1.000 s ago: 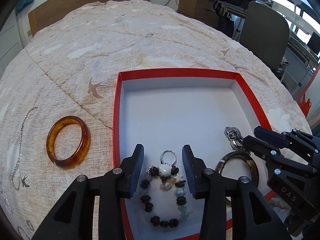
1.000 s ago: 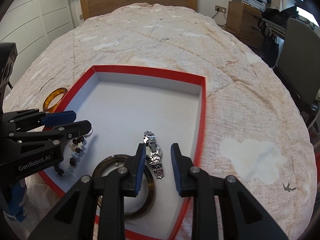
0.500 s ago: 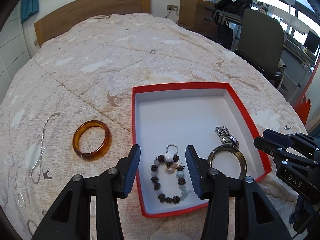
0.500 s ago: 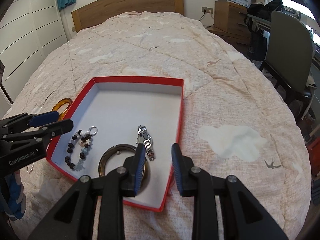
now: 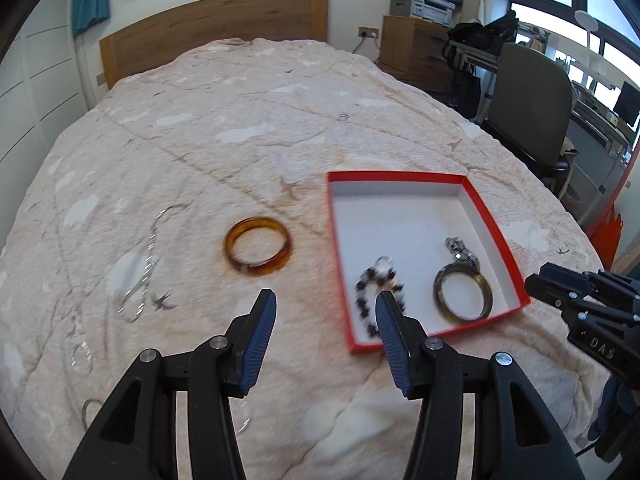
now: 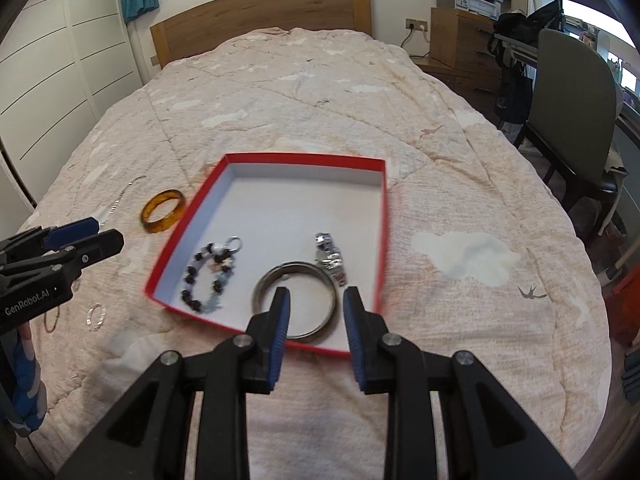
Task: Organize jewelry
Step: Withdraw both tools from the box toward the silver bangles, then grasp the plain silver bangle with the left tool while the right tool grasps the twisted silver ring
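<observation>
A red box (image 5: 492,222) (image 6: 382,216) with a white floor lies on the bed. In it are a dark beaded bracelet (image 5: 370,292) (image 6: 208,276), a dark bangle (image 5: 462,294) (image 6: 296,304) and a silver watch (image 5: 460,250) (image 6: 330,258). An amber bangle (image 5: 258,246) (image 6: 163,216) lies on the quilt left of the box. A silver chain (image 5: 144,268) lies further left, small rings (image 5: 82,356) (image 6: 96,316) near it. My left gripper (image 5: 326,308) is open and empty, above the quilt between amber bangle and box. My right gripper (image 6: 316,304) is open and empty, above the box's near edge.
The bed has a beige quilt (image 5: 240,120) and a wooden headboard (image 5: 212,28). A grey chair (image 5: 528,108) (image 6: 576,112) and a wooden cabinet (image 5: 412,48) stand to the right of the bed. White wardrobe doors (image 6: 60,60) are on the left.
Both grippers have pulled back and up from the box. My left gripper has opened wider and swung left, off the beaded bracelet lying in the box.
</observation>
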A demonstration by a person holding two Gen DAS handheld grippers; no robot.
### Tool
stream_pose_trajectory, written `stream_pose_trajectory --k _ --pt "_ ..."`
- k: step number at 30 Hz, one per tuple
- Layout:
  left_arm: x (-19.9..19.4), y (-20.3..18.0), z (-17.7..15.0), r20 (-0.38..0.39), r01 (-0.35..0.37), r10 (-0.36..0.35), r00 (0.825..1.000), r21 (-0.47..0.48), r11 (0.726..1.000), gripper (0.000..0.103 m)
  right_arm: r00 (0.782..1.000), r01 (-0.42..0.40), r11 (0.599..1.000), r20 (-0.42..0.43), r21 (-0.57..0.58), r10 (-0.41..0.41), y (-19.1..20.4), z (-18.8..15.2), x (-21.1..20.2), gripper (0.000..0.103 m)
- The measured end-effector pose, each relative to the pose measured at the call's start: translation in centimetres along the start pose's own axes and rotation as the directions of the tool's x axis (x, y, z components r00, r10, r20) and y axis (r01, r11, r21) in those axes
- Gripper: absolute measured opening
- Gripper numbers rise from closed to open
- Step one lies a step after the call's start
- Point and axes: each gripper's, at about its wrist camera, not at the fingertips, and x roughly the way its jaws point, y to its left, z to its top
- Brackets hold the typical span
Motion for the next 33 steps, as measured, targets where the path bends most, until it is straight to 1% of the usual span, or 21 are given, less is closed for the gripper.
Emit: stream_pose_trajectory --k 5,9,11,14,15,17,20,24,27,30,33 --pt "-3.5 4.5 -3.4 -0.031 -0.058 0.057 0.998 -0.047 0.997 0.052 0.998 -0.059 0.998 0.007 -0.037 0.06 4.0 -1.0 -2.1 0.026" --pt "-6.4 9.5 -6.4 -0.041 -0.125 0.121 0.992 -0.109 0.986 0.052 0.993 -0.114 0.992 0.004 -0.053 0.115 7.3 -1.7 -3.0 0.026" --pt "-7.9 12.2 -8.0 -0.045 -0.165 0.16 0.986 -0.142 0.976 0.052 0.991 -0.132 0.989 0.0 -0.069 0.133 8.9 -2.2 -3.3 0.026" --pt "-9.5 15.9 -10.4 -0.054 -0.202 0.195 0.979 -0.197 0.959 0.052 0.985 -0.171 0.981 -0.019 -0.091 0.17 11.4 -3.0 -3.4 0.026" --pt "-9.8 17.2 -11.2 -0.06 -0.211 0.202 0.977 -0.218 0.953 0.052 0.983 -0.183 0.978 -0.028 -0.097 0.181 12.1 -3.4 -3.3 0.026" --pt "-10.2 19.0 -12.4 -0.067 -0.207 0.196 0.978 -0.25 0.946 0.052 0.978 -0.207 0.972 -0.049 -0.108 0.202 13.7 -3.9 -2.9 0.026" --pt "-9.8 20.9 -13.7 -0.078 -0.203 0.189 0.979 -0.275 0.94 0.051 0.97 -0.239 0.962 -0.084 -0.134 0.229 15.9 -4.5 -1.9 0.026" --pt "-8.1 22.4 -14.3 -0.087 -0.173 0.154 0.984 -0.294 0.94 0.05 0.96 -0.268 0.949 -0.131 -0.165 0.249 18.4 -5.0 -0.1 0.026" --pt "-6.3 23.6 -14.6 -0.111 -0.167 0.14 0.984 -0.308 0.936 0.046 0.955 -0.277 0.943 -0.159 -0.186 0.25 19.9 -4.8 1.8 0.026" --pt "-4.4 24.5 -14.7 -0.141 -0.166 0.127 0.982 -0.314 0.935 0.037 0.95 -0.284 0.94 -0.186 -0.19 0.25 20.6 -4.3 3.9 0.026" --pt "-2.7 25.3 -14.7 -0.168 -0.176 0.128 0.977 -0.314 0.933 0.034 0.945 -0.291 0.938 -0.208 -0.19 0.252 21.2 -3.8 5.9 0.026"
